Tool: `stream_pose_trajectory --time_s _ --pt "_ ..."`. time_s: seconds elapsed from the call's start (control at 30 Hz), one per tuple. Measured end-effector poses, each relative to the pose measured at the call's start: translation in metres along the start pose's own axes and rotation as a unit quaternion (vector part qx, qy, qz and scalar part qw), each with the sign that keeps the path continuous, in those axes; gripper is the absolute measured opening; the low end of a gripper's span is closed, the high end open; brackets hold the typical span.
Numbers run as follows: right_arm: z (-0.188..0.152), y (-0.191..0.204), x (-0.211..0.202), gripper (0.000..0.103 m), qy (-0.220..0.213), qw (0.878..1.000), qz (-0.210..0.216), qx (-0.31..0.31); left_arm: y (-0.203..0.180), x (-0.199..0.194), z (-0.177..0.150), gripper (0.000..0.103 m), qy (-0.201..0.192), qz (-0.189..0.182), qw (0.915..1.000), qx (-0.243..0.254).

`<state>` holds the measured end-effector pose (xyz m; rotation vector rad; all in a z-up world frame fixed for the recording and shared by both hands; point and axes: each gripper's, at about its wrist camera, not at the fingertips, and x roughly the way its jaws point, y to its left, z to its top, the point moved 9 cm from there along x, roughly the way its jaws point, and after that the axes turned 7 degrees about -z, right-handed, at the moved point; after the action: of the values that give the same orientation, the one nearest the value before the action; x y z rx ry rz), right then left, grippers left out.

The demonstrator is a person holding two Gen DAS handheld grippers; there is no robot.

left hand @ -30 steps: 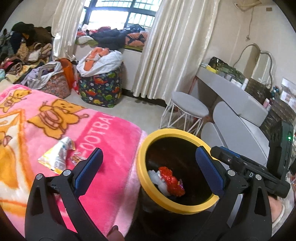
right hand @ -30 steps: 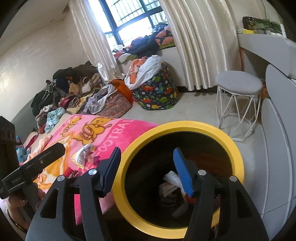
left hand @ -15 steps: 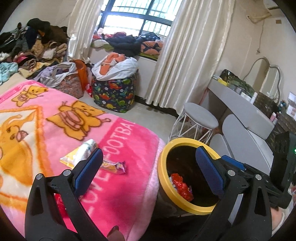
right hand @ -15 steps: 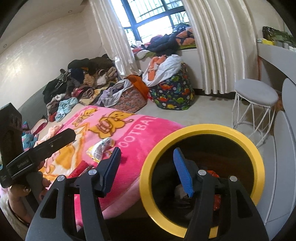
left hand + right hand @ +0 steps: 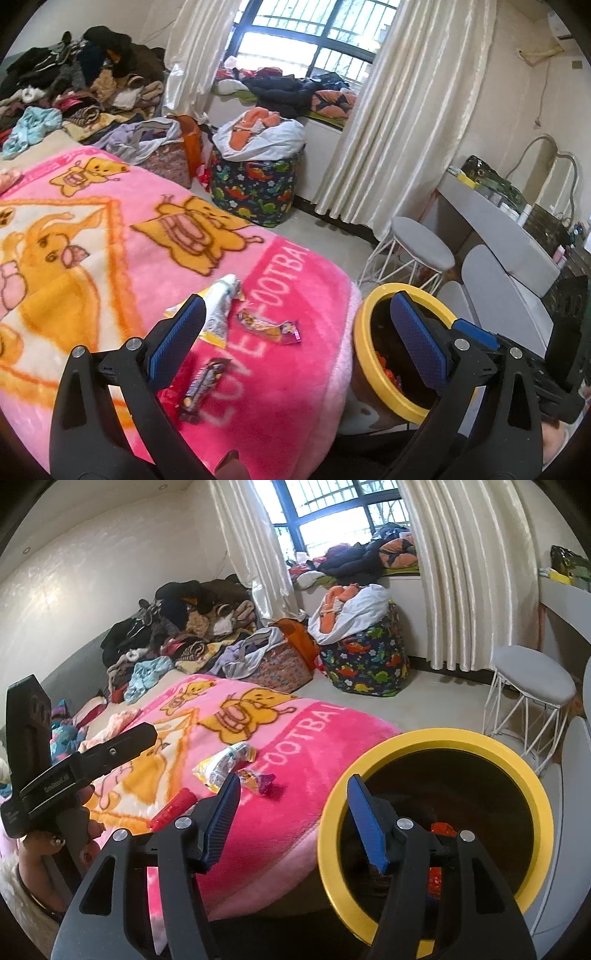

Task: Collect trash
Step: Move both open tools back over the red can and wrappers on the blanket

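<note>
Trash lies on a pink cartoon blanket: a crumpled white and yellow wrapper, an orange and purple candy wrapper and a dark bar wrapper. My left gripper hangs open above them, nothing between its blue pads. A yellow-rimmed black bin stands beside the blanket's edge, with red scraps inside. My right gripper is open and empty; its right finger is over the bin's rim. The white and yellow wrapper and a red tube lie beyond its left finger.
A grey round stool on white wire legs stands on the floor past the bin. A dinosaur-print basket of laundry sits by the curtain. Clothes are heaped at the bed's far end. A hand holds the left gripper's handle.
Both views have swung left from the bin toward the blanket. The bin has slid to the right in each view, and more wrappers now show. Both grippers stay open.
</note>
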<state>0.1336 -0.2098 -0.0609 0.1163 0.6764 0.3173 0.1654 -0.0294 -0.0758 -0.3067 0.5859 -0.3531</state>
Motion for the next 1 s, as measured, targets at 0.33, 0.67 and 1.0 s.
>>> stream_pose_trajectory --time_s 0.33,0.67,1.0 --pt "0.002 0.028 0.022 0.058 0.014 0.999 0.017 -0.033 0.043 -0.011 -0.011 0.092 0.006 0.031 0.9992 -0.027" --pt "-0.002 0.047 0.054 0.058 0.038 0.998 0.025 -0.054 0.081 -0.016 -0.027 0.092 0.023 0.053 0.997 -0.053" --pt "-0.007 0.059 0.082 0.058 0.06 0.996 0.028 -0.066 0.098 -0.011 -0.045 0.086 0.053 0.055 0.9948 -0.067"
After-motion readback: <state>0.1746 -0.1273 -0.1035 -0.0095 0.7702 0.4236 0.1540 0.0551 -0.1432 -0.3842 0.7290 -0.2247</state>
